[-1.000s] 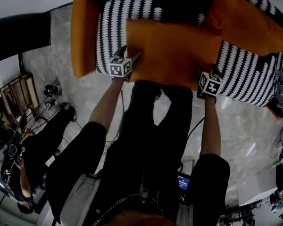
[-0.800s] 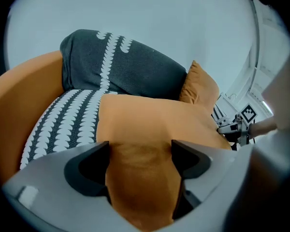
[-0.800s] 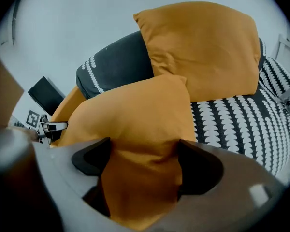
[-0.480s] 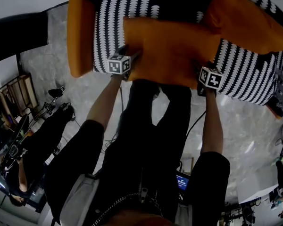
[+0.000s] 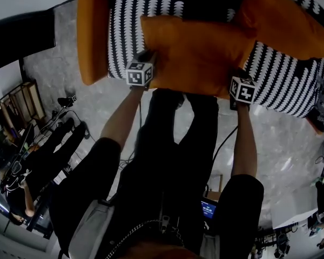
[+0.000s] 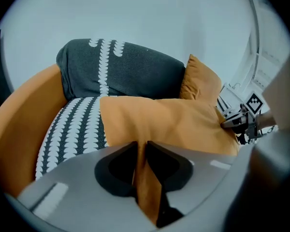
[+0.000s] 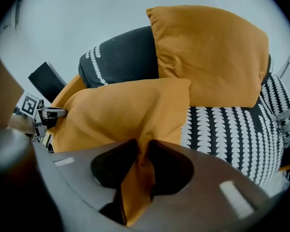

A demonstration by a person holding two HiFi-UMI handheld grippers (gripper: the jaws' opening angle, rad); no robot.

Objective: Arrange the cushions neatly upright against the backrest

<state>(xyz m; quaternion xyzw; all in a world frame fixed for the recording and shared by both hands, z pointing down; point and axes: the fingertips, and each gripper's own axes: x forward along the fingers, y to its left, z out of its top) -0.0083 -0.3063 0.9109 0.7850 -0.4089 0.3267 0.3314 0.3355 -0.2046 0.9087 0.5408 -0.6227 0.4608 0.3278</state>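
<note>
An orange cushion (image 5: pixel 197 53) lies flat on the sofa's black-and-white patterned seat (image 5: pixel 124 31). My left gripper (image 5: pixel 150 62) is at its near left edge and my right gripper (image 5: pixel 234 75) at its near right edge. In the left gripper view the jaws (image 6: pixel 141 146) are closing, with a fold of the cushion (image 6: pixel 169 124) pinched between them. The right gripper (image 7: pixel 144 146) is closing likewise on the cushion's (image 7: pixel 125 110) fabric. A second orange cushion (image 7: pixel 212 52) leans upright against the dark backrest (image 6: pixel 121 71) on the right.
The sofa's orange armrest (image 5: pixel 92 36) bounds the seat on the left. On the grey floor behind me are a wooden shelf (image 5: pixel 21 101), camera gear (image 5: pixel 67 101) and another person (image 5: pixel 21 182). A black panel (image 7: pixel 46 79) stands beyond the sofa.
Both grippers' jaws have closed onto the flat cushion's near edge. The cushion and grippers have shifted slightly toward the backrest.
</note>
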